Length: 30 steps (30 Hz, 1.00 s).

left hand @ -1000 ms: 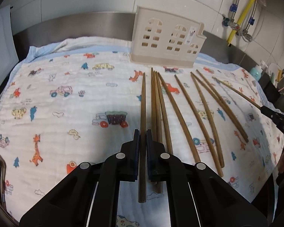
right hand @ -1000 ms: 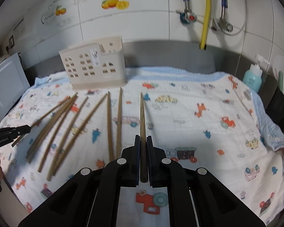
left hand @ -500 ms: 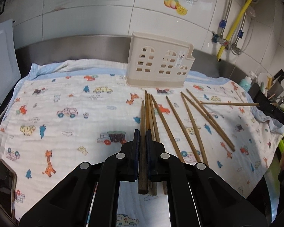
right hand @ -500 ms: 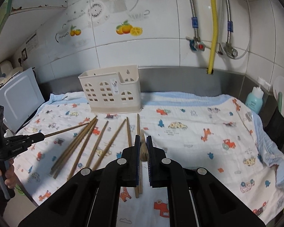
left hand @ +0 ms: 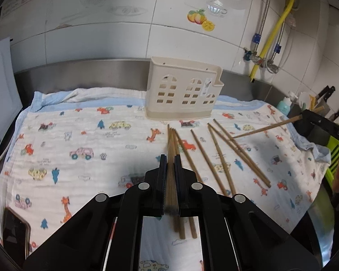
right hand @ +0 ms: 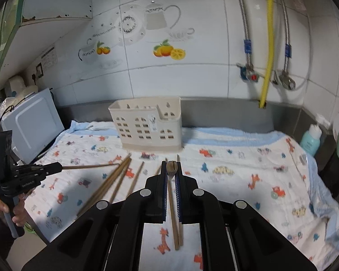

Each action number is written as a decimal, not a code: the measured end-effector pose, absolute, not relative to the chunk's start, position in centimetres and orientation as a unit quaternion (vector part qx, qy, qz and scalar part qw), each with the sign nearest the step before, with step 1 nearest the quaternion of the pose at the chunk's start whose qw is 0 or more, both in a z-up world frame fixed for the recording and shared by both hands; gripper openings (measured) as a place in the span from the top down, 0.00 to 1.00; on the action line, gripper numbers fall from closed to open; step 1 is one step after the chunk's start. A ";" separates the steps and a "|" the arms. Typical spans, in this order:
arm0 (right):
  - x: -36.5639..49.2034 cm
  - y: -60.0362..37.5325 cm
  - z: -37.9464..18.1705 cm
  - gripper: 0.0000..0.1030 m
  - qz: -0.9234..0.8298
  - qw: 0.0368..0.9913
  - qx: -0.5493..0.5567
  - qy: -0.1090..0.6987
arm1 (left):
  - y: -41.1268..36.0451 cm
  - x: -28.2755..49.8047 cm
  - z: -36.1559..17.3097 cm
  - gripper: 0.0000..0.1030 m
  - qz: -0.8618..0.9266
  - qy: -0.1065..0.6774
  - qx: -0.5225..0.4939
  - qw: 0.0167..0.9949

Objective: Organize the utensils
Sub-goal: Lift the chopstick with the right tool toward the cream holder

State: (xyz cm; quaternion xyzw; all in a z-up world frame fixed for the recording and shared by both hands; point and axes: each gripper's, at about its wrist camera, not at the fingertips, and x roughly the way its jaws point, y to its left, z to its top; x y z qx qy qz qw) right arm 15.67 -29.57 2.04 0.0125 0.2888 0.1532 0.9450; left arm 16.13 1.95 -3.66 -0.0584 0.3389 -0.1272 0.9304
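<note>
Between the black jaws of the left gripper (left hand: 170, 169) sits a brown wooden chopstick (left hand: 170, 187); beyond the jaws stands a cream plastic utensil holder with house-shaped window cut-outs (left hand: 183, 90). Under the jaws spreads a white cotton cloth with a pale blue border (left hand: 83, 135), printed with orange giraffes, blue trees and coloured cars. Right of the jaws lie more brown wooden chopsticks (left hand: 223, 155). The right gripper (right hand: 171, 171) has blue pads (right hand: 178, 194). Above it runs a yellow hose (right hand: 267, 45) on white tiles with orange fruit decals (right hand: 169, 50).
</note>
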 end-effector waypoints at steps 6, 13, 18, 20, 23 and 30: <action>18.1 -28.7 6.4 0.94 0.175 0.947 0.002 0.268 | 1.7 17.9 -1.3 0.95 -0.146 0.332 -0.049 0.930; 21.6 -27.7 11.9 0.94 0.195 0.949 -0.017 0.249 | 1.1 19.7 0.6 0.95 -0.157 0.329 -0.032 0.930; 25.2 -26.7 13.5 0.94 0.193 0.945 -0.033 0.262 | 1.1 21.0 2.9 0.95 -0.156 0.314 -0.023 0.936; 26.6 -26.3 13.4 0.94 0.190 0.943 -0.037 0.270 | 1.2 21.5 4.3 0.95 -0.155 0.302 -0.020 0.941; 28.5 -25.6 12.9 0.94 0.185 0.939 -0.044 0.288 | 0.8 22.3 6.7 0.95 -0.153 0.276 -0.010 0.949; 31.3 -24.2 10.5 0.94 0.179 0.929 -0.057 0.320 | -0.1 24.6 12.5 0.95 -0.147 0.207 -0.008 0.967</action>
